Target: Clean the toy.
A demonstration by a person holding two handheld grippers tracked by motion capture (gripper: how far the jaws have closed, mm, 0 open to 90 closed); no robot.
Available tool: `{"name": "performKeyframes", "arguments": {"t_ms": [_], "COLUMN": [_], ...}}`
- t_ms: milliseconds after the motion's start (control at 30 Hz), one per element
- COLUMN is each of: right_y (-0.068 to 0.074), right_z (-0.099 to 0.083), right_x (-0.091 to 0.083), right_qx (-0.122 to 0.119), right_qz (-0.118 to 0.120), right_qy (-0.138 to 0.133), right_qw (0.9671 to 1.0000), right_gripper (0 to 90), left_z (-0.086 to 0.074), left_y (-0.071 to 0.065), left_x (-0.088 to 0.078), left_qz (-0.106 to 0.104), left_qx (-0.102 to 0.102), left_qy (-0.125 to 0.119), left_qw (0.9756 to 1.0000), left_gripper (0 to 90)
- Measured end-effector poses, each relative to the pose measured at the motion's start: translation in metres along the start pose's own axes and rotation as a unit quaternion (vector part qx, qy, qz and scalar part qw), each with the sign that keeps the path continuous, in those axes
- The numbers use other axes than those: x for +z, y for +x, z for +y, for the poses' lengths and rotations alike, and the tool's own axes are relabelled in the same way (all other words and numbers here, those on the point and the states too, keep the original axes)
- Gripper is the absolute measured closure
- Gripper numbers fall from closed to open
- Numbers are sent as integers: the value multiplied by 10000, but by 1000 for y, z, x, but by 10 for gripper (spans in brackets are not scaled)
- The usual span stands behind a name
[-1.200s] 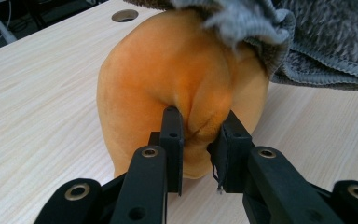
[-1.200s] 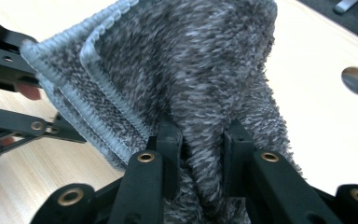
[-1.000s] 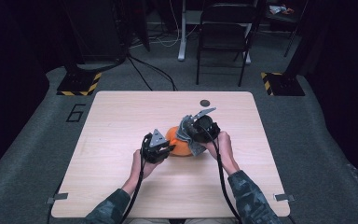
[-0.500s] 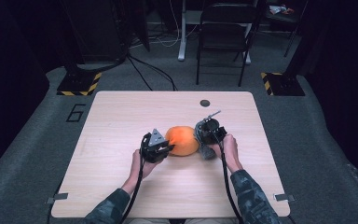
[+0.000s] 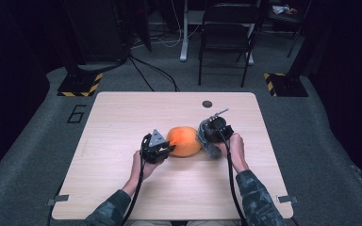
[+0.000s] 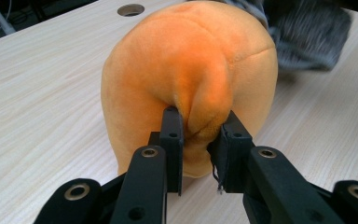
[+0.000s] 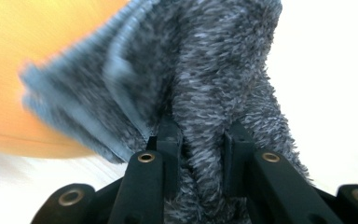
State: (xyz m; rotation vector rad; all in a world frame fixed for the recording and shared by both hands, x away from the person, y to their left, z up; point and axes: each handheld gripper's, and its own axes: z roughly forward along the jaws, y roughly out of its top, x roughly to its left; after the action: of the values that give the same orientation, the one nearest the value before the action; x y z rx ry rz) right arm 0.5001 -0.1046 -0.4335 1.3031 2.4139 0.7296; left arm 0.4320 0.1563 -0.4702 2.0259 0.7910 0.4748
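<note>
High view: an orange plush cushion lies near the middle of the worktop, slightly toward the near edge. The left claw pinches a fold of its fabric. The right claw, on the cushion's right-edge side, grips a grey fuzzy cloth touching the cushion.

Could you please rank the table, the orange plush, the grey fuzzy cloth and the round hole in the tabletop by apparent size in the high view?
1. table
2. orange plush
3. grey fuzzy cloth, partly hidden by the right tongs, so unsure
4. round hole
</note>
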Motion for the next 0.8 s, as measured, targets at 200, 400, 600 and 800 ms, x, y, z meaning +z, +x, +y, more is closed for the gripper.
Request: {"name": "performKeyframes", "arguments": {"t_ms": [200, 400, 600, 800], "right_y": [22, 24, 21, 23], "right_z": [10, 7, 6, 6], "right_x": [-15, 0, 4, 4], "right_qx": [-398, -316, -314, -322], "right_qz": [349, 230, 164, 179], "right_qy": [-72, -115, -271, -301], "right_qw": [9986, 9992, 9990, 9989], "right_gripper": [730, 731, 730, 731], "left_z": [0, 1, -1, -7], "left_y": [0, 0, -3, -4], "left_x": [0, 1, 7, 12], "left_qz": [10, 193, 307, 401], "left_qx": [0, 95, 207, 293], "left_qy": [-11, 84, 225, 30], "left_qw": [10000, 9997, 9991, 9988], "left_gripper": [740, 579, 453, 688]}}
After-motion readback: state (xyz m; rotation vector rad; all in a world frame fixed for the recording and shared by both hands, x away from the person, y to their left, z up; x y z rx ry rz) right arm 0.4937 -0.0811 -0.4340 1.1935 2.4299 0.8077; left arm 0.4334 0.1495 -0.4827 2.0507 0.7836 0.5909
